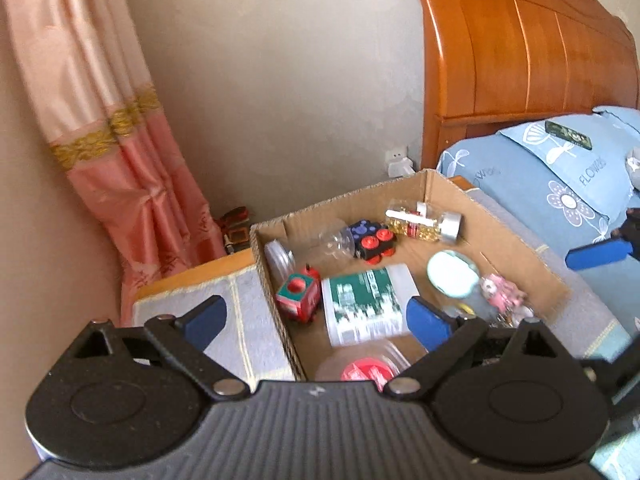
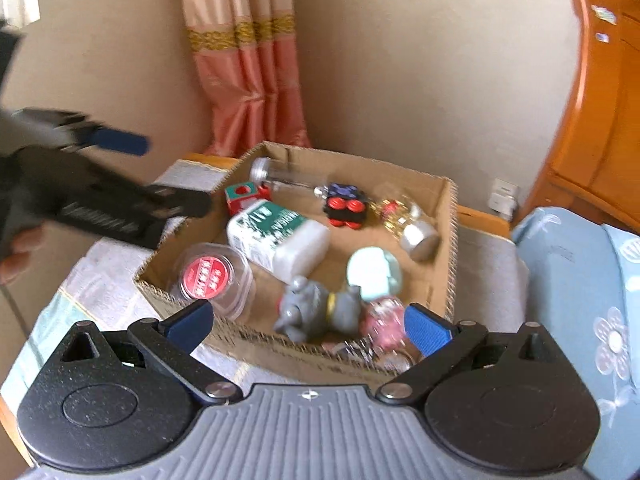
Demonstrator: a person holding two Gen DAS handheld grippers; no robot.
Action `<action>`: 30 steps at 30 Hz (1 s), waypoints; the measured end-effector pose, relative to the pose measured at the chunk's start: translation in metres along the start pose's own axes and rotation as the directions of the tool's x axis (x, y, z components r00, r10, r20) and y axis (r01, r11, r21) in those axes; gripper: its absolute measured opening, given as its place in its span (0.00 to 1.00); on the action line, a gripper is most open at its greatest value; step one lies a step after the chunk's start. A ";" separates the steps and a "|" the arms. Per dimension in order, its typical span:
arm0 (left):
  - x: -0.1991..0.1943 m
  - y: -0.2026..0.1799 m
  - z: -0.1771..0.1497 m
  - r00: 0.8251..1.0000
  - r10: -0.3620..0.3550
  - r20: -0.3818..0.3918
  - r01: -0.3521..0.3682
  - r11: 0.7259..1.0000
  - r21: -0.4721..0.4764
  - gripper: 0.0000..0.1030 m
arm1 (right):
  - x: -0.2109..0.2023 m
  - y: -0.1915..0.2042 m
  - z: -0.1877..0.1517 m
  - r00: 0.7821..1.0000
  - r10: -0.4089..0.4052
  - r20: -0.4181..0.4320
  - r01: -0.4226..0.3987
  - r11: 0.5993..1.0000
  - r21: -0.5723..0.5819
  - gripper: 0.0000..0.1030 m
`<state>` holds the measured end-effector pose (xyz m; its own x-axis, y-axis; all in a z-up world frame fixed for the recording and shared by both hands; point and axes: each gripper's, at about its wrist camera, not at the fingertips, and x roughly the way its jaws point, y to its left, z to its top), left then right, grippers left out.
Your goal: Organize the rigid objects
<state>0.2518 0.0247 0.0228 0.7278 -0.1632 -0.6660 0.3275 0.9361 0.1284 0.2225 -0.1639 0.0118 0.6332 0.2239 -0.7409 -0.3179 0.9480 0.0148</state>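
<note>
1. The left claw is nearest in the left wrist view, its blue-padded fingers spread wide and empty, one over the table and one over the box.
2. The right claw likewise stands open and holds nothing, hovering above the near wall of the open brown cardboard box.
3. The box sits on a table covered with a pale grey cloth, close to the far edge by the beige wall.
4. Inside, by the near wall, lies a clear round plastic tub with a red label, and beside it a grey cat figurine on its side, touching a pink glittery trinket.
5. In the middle rests a white plastic bottle with a green label, lying flat, with a pale mint round case just beside it.
6. Toward the far wall are a red-and-teal cube toy, a clear tube with a silver cap, a black block with red discs and a clear jar of gold and red bits with a silver lid.
7. A blue floral pillow on the bed lies past the table's right edge, under an orange wooden headboard.
8. A pink curtain with gold trim hangs at the far left corner.
</note>
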 end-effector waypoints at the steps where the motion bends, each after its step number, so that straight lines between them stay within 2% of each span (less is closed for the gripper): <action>1: -0.008 -0.002 -0.006 1.000 0.006 0.010 -0.006 1.000 -0.002 0.94 | -0.003 0.002 -0.004 1.000 -0.024 -0.004 0.024 1.000 0.002 1.00; 8: -0.070 -0.020 -0.051 0.998 0.037 0.049 -0.035 0.999 -0.040 0.94 | -0.019 0.016 -0.036 0.990 -0.141 -0.026 0.140 0.990 -0.030 1.00; 15: -0.097 -0.036 -0.085 0.984 0.179 0.007 -0.176 0.975 -0.137 0.94 | -0.034 0.027 -0.070 0.977 -0.206 -0.049 0.207 0.978 0.037 1.00; 18: -0.102 -0.047 -0.102 0.982 0.187 -0.008 -0.185 0.968 -0.171 0.94 | -0.047 0.030 -0.087 0.972 -0.227 -0.052 0.231 0.969 0.087 1.00; 24: -0.113 -0.065 -0.120 0.988 0.144 -0.046 -0.151 0.963 -0.223 0.94 | -0.068 0.040 -0.110 0.970 -0.236 -0.057 0.242 0.959 0.147 1.00; 30: -0.132 -0.073 -0.123 0.983 0.178 -0.039 -0.183 0.957 -0.227 0.94 | -0.092 0.051 -0.122 0.966 -0.258 -0.023 0.258 0.952 0.164 1.00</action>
<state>0.0575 0.0167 0.0107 0.7502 0.0187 -0.6610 0.0435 0.9960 0.0776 0.0622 -0.1641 -0.0011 0.6771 -0.0332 -0.7351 -0.0239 0.9975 -0.0670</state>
